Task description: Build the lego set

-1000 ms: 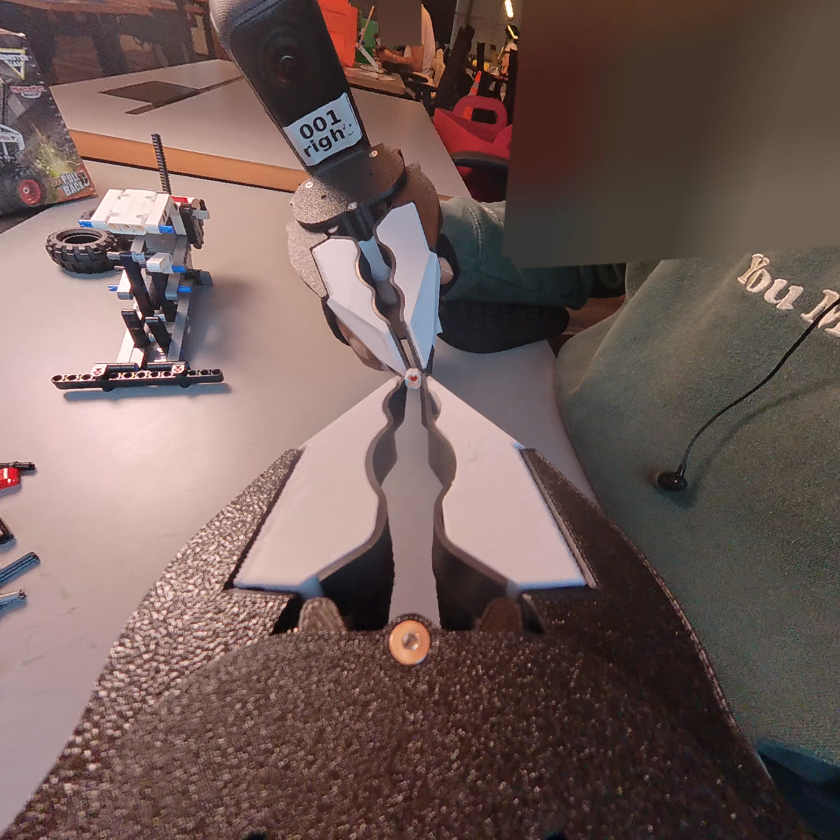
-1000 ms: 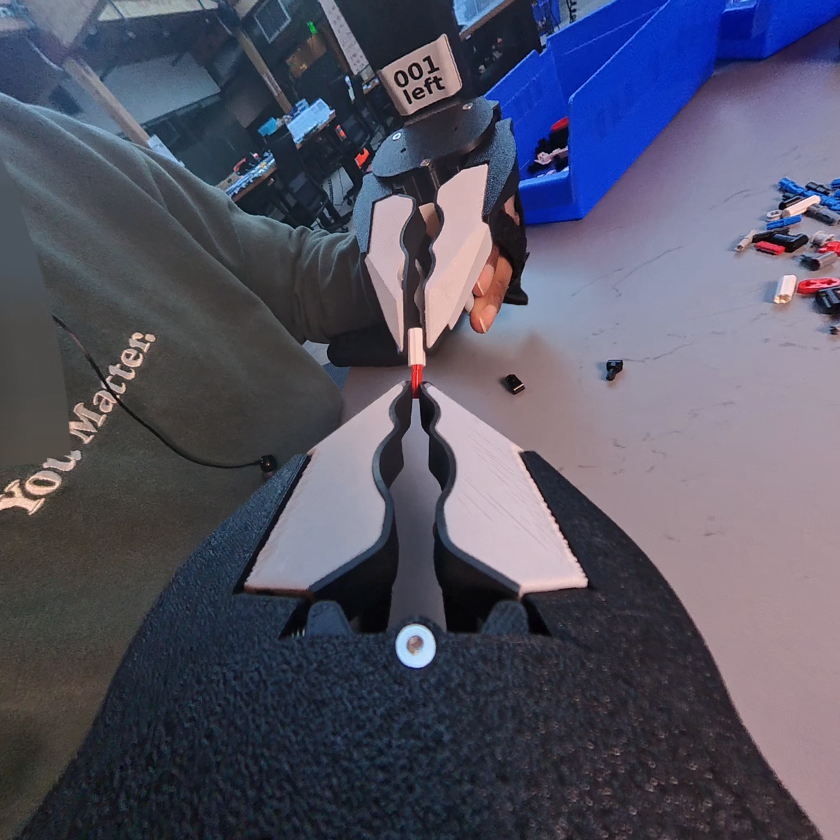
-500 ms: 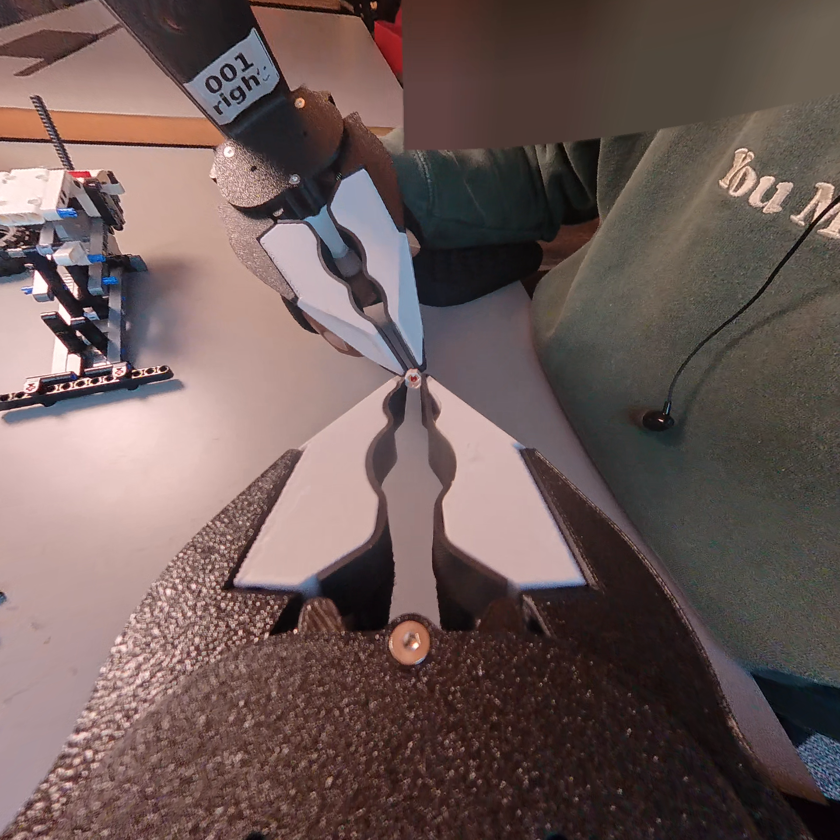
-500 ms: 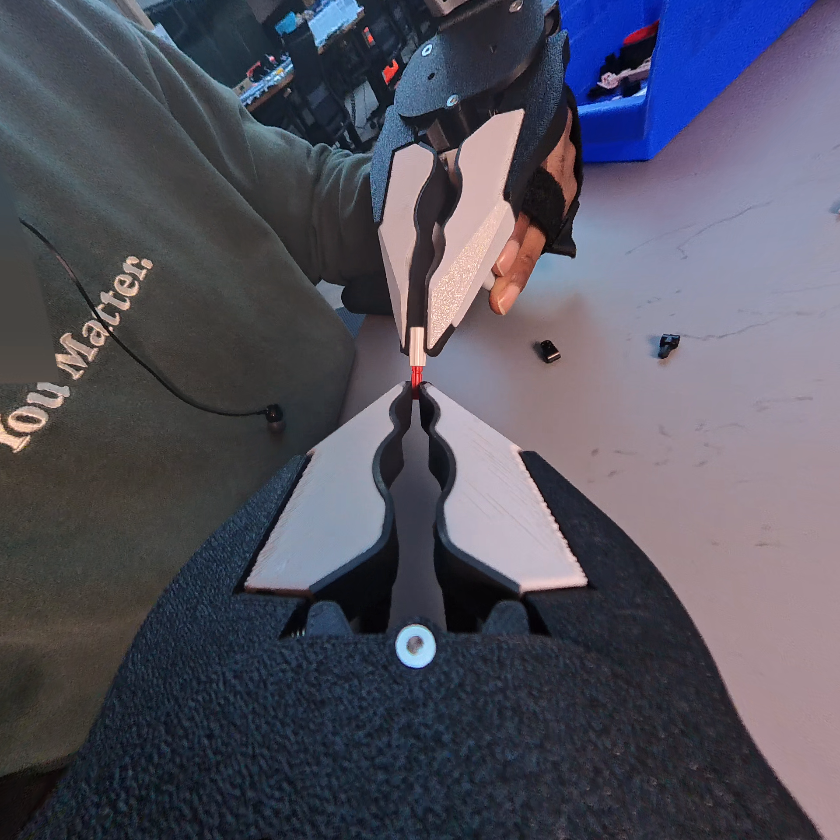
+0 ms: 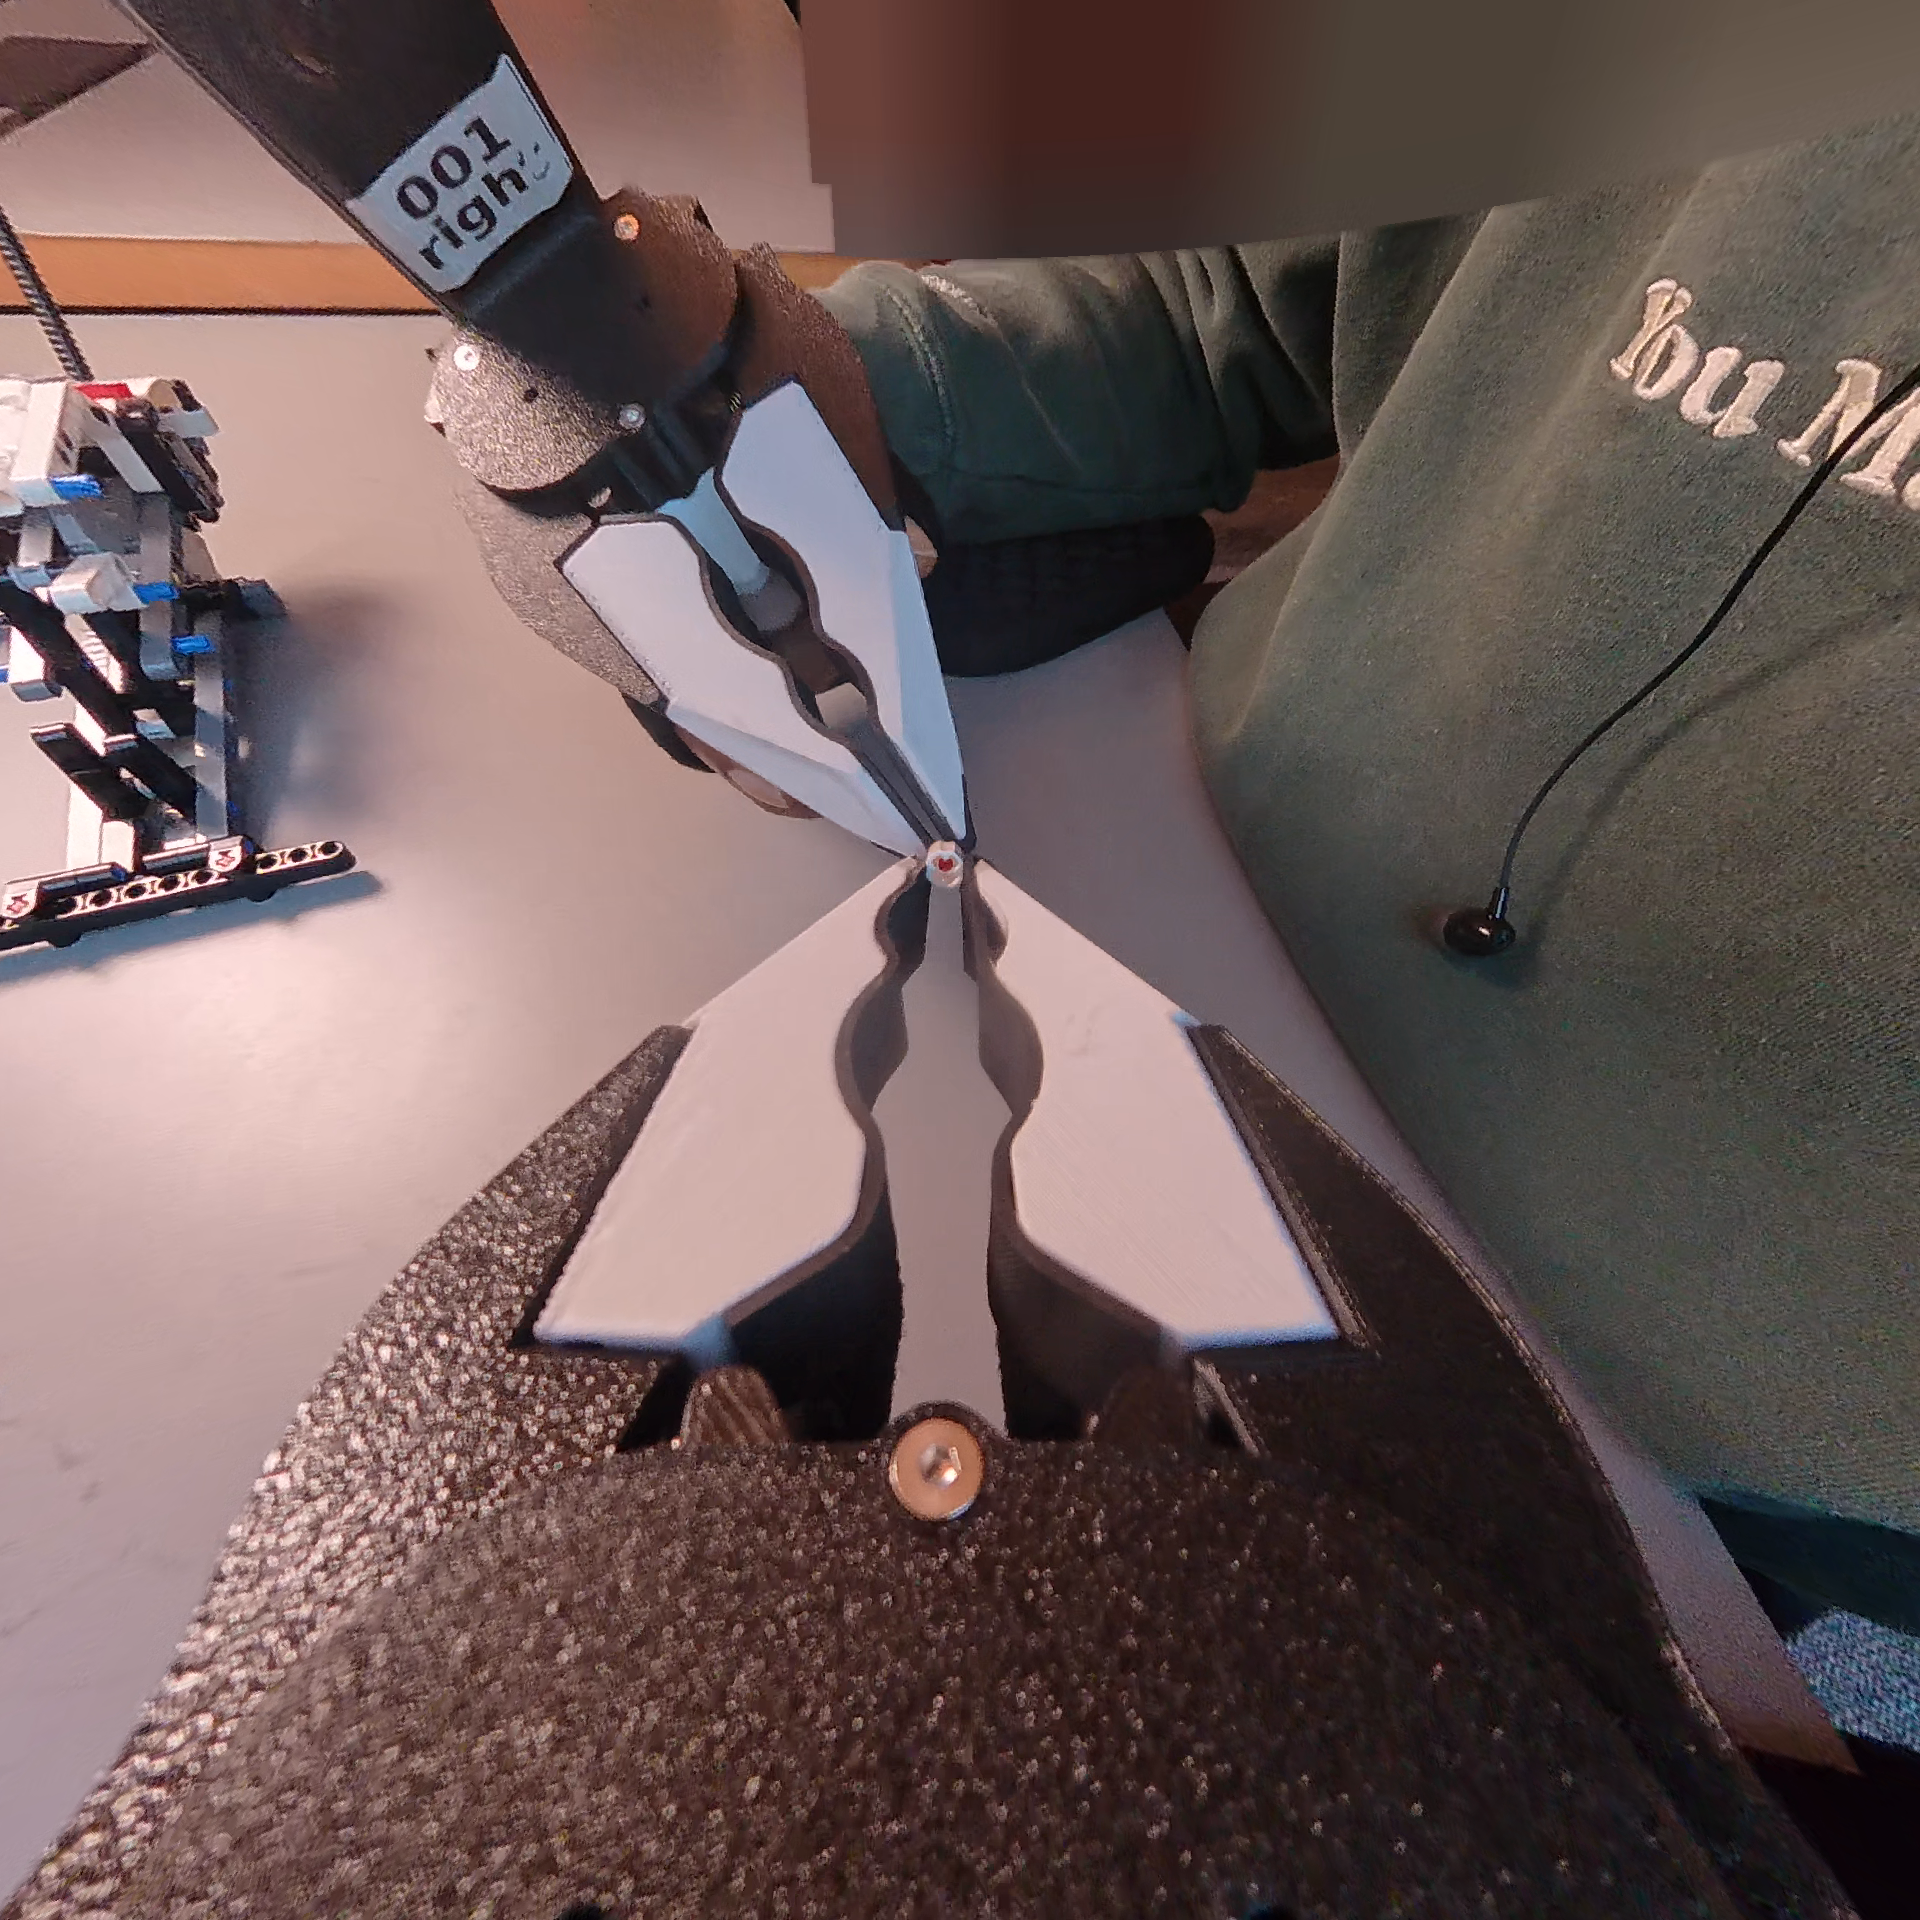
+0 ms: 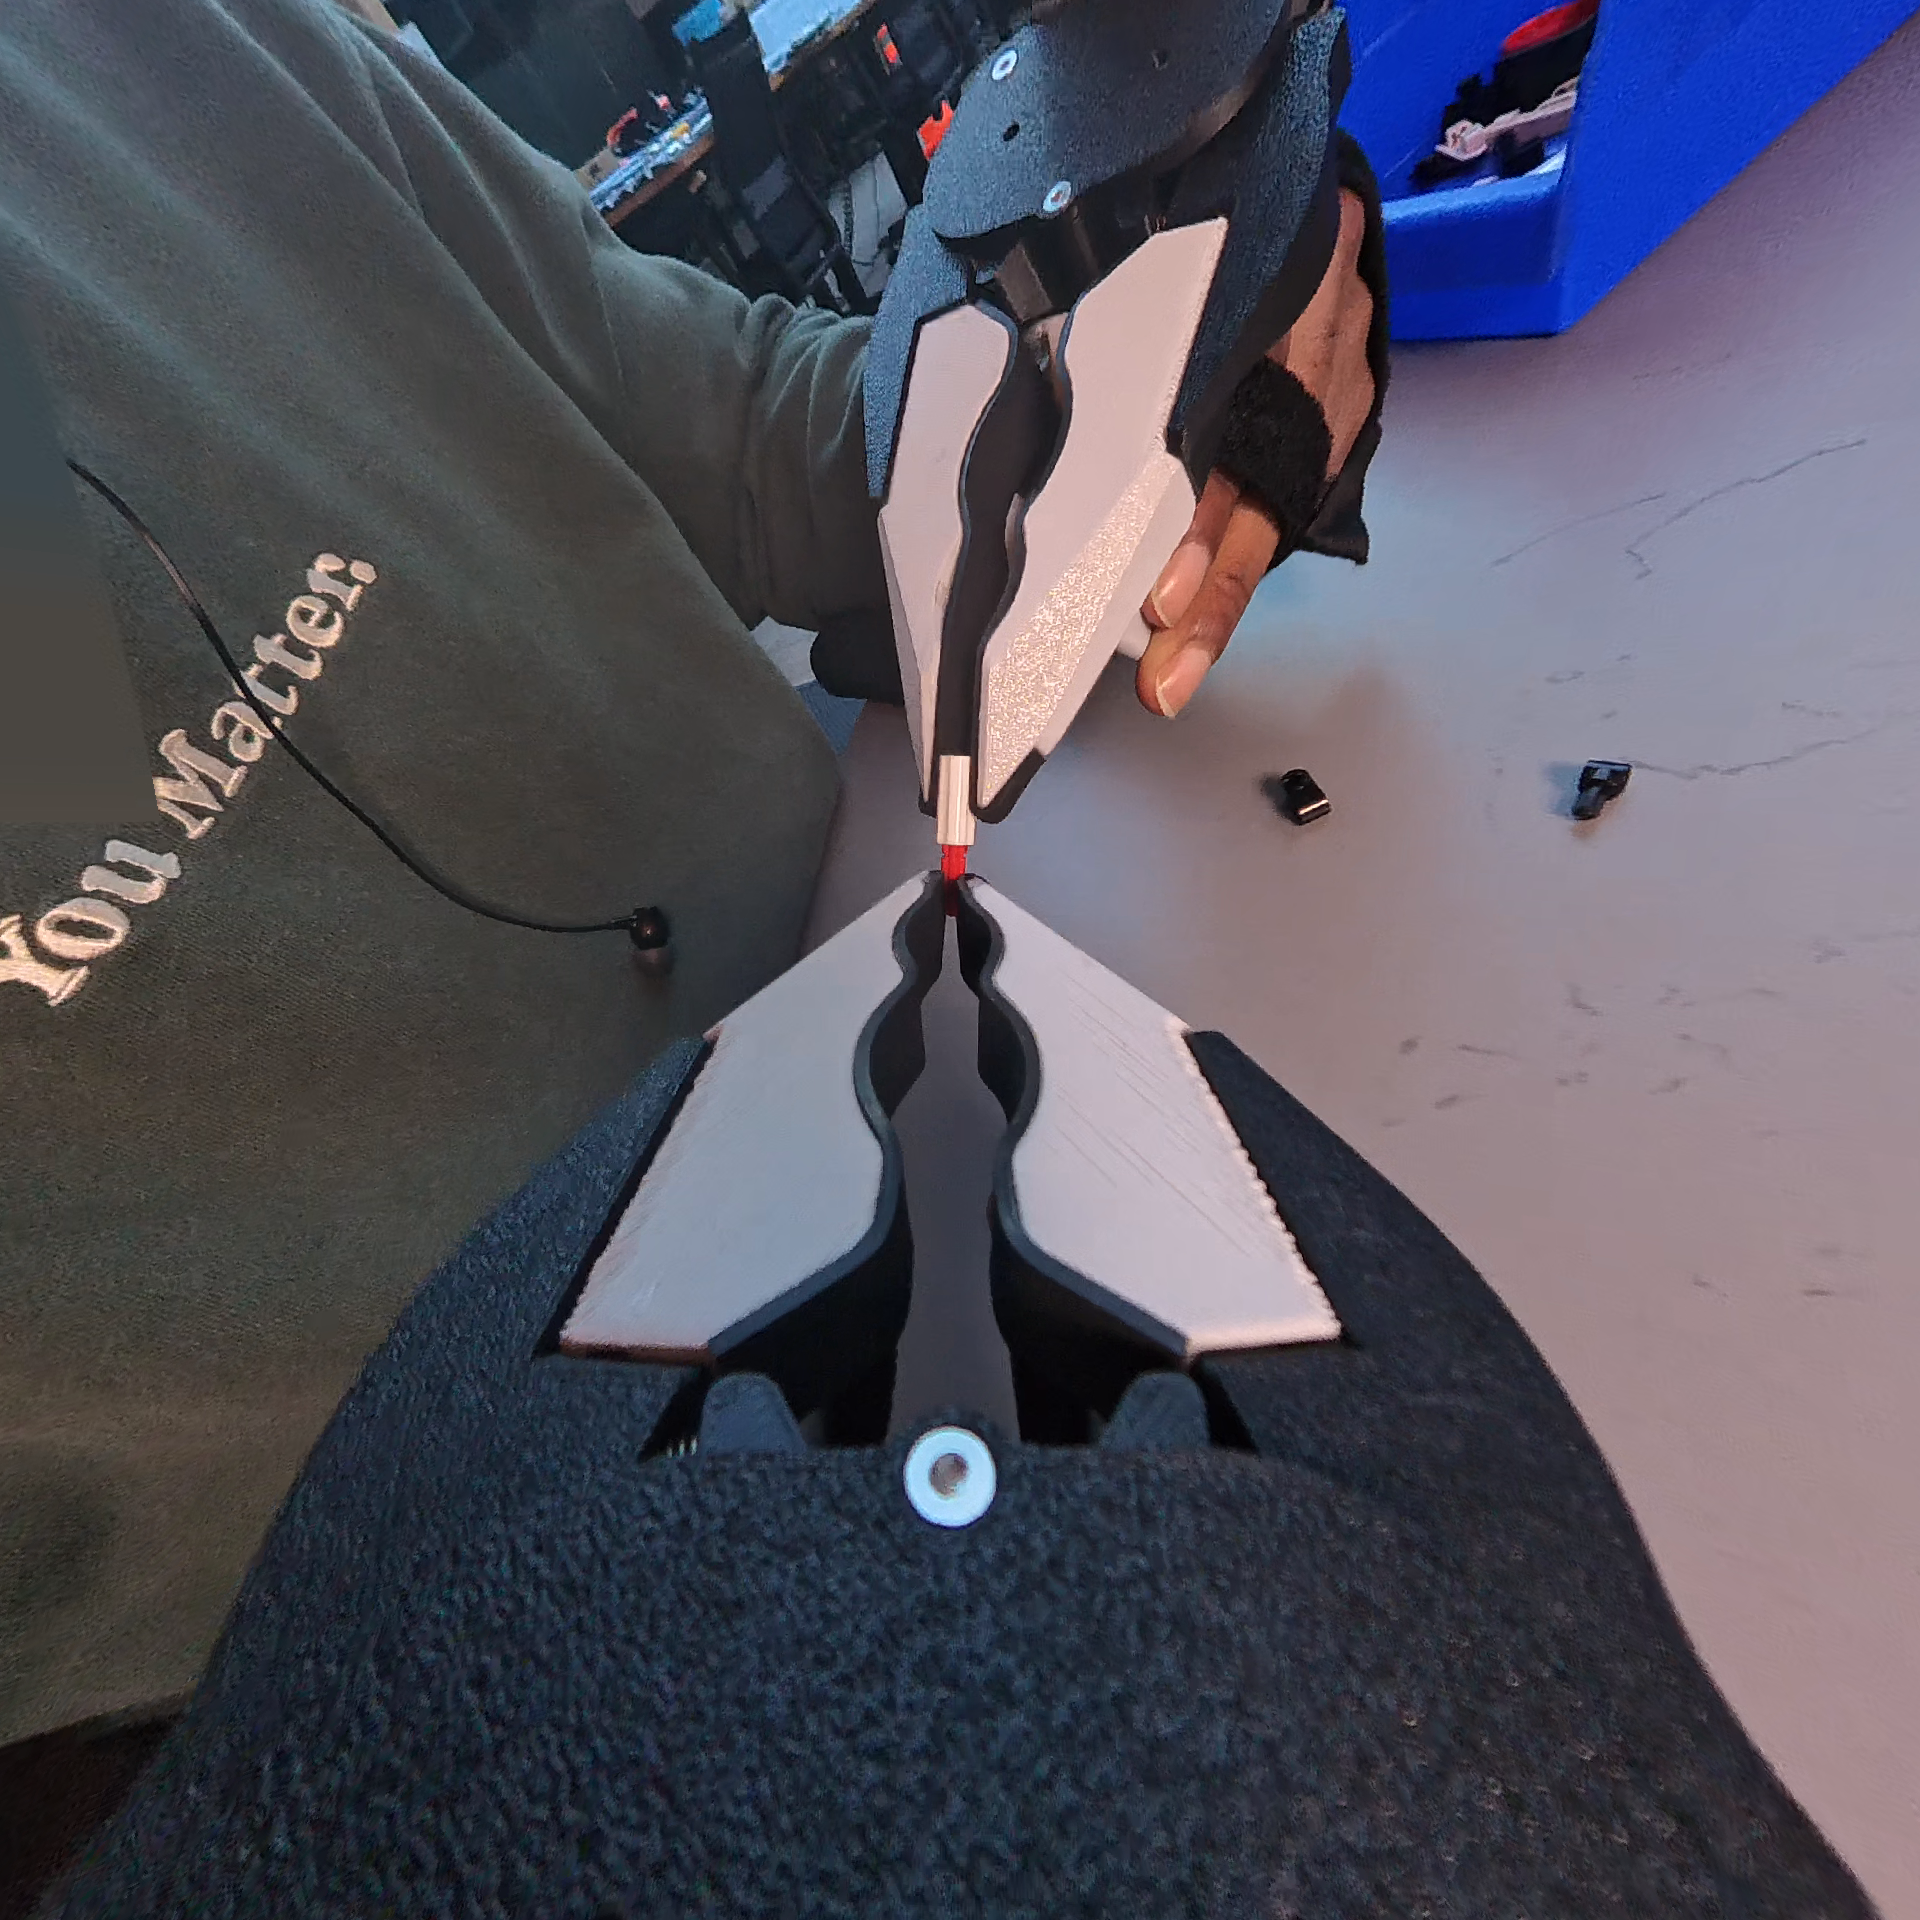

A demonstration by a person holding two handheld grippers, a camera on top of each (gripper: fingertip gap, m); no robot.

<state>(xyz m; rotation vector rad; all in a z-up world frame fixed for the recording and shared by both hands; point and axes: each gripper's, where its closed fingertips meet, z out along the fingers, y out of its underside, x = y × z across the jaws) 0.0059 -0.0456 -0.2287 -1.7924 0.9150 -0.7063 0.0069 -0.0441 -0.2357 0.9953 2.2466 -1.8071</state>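
Our right gripper (image 6: 951, 883) pinches a red axle (image 6: 952, 864); our left gripper (image 5: 943, 873) clamps the white sleeve (image 6: 955, 802) on it. A labelled tag (image 5: 473, 187) faces us. Beyond, two black pieces (image 6: 1299, 798) dot the worktop (image 6: 1558, 1039); partly built model (image 5: 114, 644) stands farther.

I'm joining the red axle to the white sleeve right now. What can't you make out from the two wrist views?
- How far the red axle sits inside the white sleeve: the sleeve hides the joint in the right wrist view, and the left wrist view shows it end-on.
- The rest of the partly built model: cut off by the left wrist view's left edge.
- Contents of the blue bin: too small, partly cut off in the right wrist view.
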